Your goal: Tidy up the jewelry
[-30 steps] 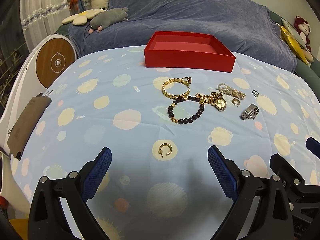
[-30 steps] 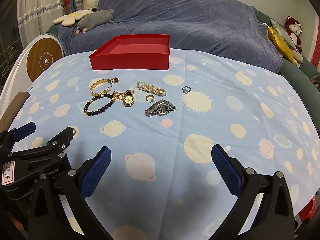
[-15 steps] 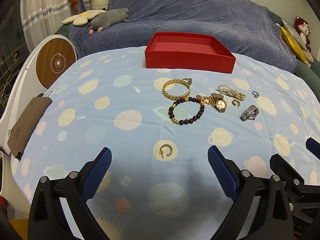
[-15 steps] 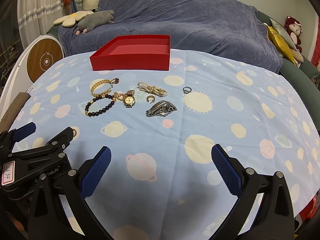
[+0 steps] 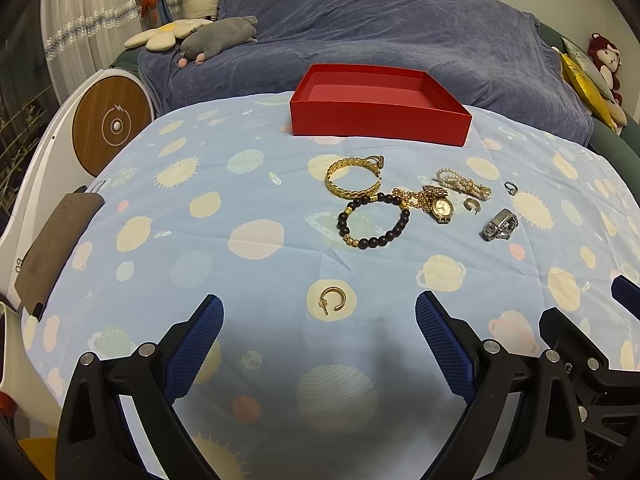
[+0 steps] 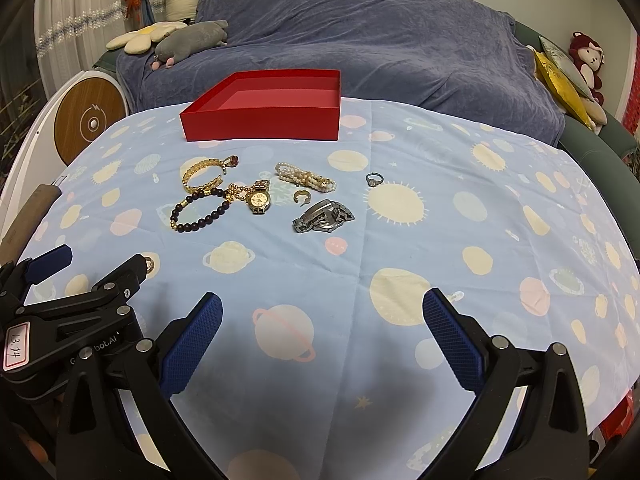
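Left gripper (image 5: 319, 312) wide, nothing held, low over the planet-print cloth (image 5: 256, 236) on the bench. Just beyond its blue pads (image 5: 440, 344), roughly centred between them, a gold hoop earring (image 5: 333, 300) lies alone on a yellow dot. Right gripper (image 6: 322, 310) also wide and holding nothing, beside the left one; bare cloth in front of it.

Farther out, the jewelry cluster: dark bead bracelet (image 5: 374, 220) touching a gold chain bangle (image 5: 352, 178) with a ring (image 6: 232, 161) at its end. Gold watch (image 6: 259, 199) just right of the beads, its chain tangled against them. Pearl bracelet (image 6: 305, 172) behind the watch, small gold ear cuff (image 6: 301, 196) between pearls and a silver watch band (image 6: 323, 216). Silver ring (image 6: 374, 179) apart to the right.

Red open box (image 5: 380, 106) at the far edge of the bench, nothing visible inside. Blue-covered sofa (image 6: 380, 40) behind it, grey plush (image 5: 218, 38) on its left end.
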